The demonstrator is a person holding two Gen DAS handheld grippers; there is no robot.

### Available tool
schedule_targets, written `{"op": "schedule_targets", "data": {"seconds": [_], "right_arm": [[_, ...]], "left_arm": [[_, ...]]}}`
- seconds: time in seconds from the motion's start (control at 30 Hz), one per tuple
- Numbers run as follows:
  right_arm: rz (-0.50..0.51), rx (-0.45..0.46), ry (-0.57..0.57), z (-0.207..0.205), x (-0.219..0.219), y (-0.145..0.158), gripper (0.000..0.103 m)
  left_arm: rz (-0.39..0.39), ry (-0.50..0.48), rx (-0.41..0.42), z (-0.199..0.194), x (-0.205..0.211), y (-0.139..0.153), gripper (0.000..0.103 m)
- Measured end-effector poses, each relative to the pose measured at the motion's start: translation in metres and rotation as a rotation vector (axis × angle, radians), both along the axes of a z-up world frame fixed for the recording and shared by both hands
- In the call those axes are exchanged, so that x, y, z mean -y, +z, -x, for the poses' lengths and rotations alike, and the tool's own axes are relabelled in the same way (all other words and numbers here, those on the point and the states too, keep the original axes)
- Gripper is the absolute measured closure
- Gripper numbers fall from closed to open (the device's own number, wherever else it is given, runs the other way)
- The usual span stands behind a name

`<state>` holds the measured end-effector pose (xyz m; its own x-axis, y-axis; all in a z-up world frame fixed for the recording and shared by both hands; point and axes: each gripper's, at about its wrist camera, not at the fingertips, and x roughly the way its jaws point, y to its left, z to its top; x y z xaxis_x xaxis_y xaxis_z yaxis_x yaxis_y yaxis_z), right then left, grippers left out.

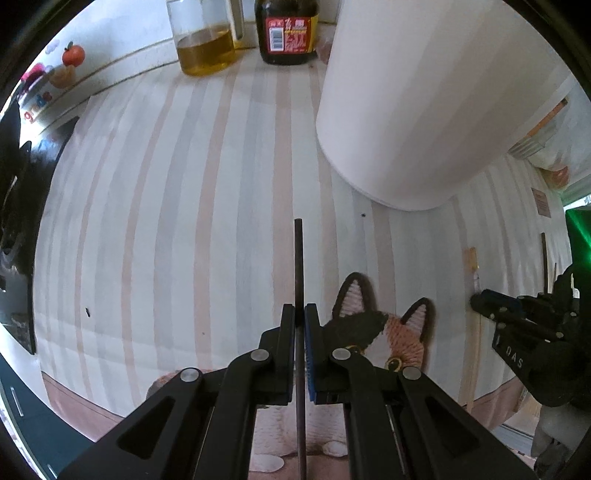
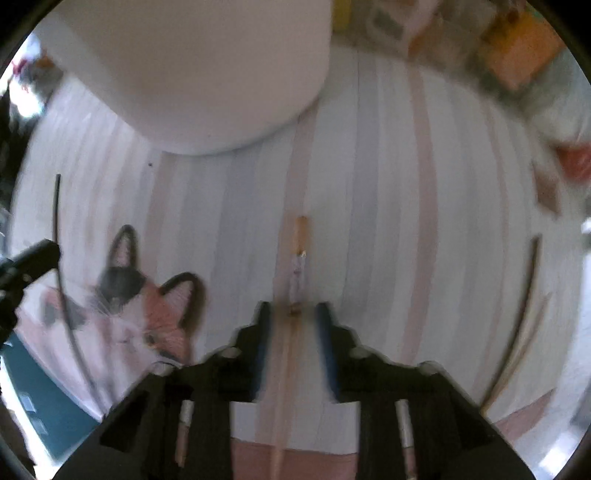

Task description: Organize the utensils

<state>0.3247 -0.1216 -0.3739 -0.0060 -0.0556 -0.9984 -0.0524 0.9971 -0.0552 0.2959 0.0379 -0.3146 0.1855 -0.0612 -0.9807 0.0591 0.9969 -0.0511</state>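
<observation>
In the left wrist view my left gripper (image 1: 300,310) is shut on a thin dark chopstick (image 1: 298,258), which runs straight up between the pads and sticks out past the tips. It hangs over the striped tablecloth (image 1: 166,221), left of a tall white container (image 1: 424,110). My right gripper (image 1: 480,301) shows at the right edge. The right wrist view is blurred. There my right gripper (image 2: 291,308) stands open, pointing down, astride a light wooden chopstick (image 2: 301,232) that lies on the cloth, with gaps on both sides. The white container (image 2: 207,74) stands beyond it.
A cat-shaped mat (image 1: 399,332) lies near the table's front edge between the grippers. A dark chopstick (image 2: 526,288) and a light one (image 2: 517,362) lie to the right. An oil jar (image 1: 205,48) and a dark sauce bottle (image 1: 288,33) stand at the back.
</observation>
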Motion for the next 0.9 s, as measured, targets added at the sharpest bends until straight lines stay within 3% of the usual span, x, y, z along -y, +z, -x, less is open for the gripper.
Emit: {"op": "schedule_targets", "data": {"seconds": [0.1, 0.33, 0.5, 0.73, 0.8, 0.9], "right_arm": [[0.006, 0.024, 0.013, 0.007, -0.008, 0.001, 0.096], [-0.129, 0.161, -0.079, 0.040, 0.019, 0.038, 0.097], [-0.193, 0.275, -0.097, 0.065, 0.023, 0.081, 0.097], [-0.250, 0.456, -0.113, 0.068, 0.027, 0.143, 0.097], [-0.257, 0.501, -0.112, 0.059, 0.021, 0.156, 0.103], [-0.261, 0.551, -0.105, 0.047, 0.021, 0.176, 0.103]], "left_arm": [[0.008, 0.009, -0.001, 0.000, -0.003, -0.001, 0.101], [0.024, 0.022, 0.048, 0.004, -0.011, 0.021, 0.101], [0.050, 0.018, 0.111, 0.012, -0.015, 0.054, 0.101], [0.076, -0.006, 0.226, 0.023, -0.016, 0.106, 0.101], [0.077, -0.010, 0.264, 0.022, -0.015, 0.119, 0.101], [0.077, -0.020, 0.319, 0.022, -0.011, 0.138, 0.101]]}}
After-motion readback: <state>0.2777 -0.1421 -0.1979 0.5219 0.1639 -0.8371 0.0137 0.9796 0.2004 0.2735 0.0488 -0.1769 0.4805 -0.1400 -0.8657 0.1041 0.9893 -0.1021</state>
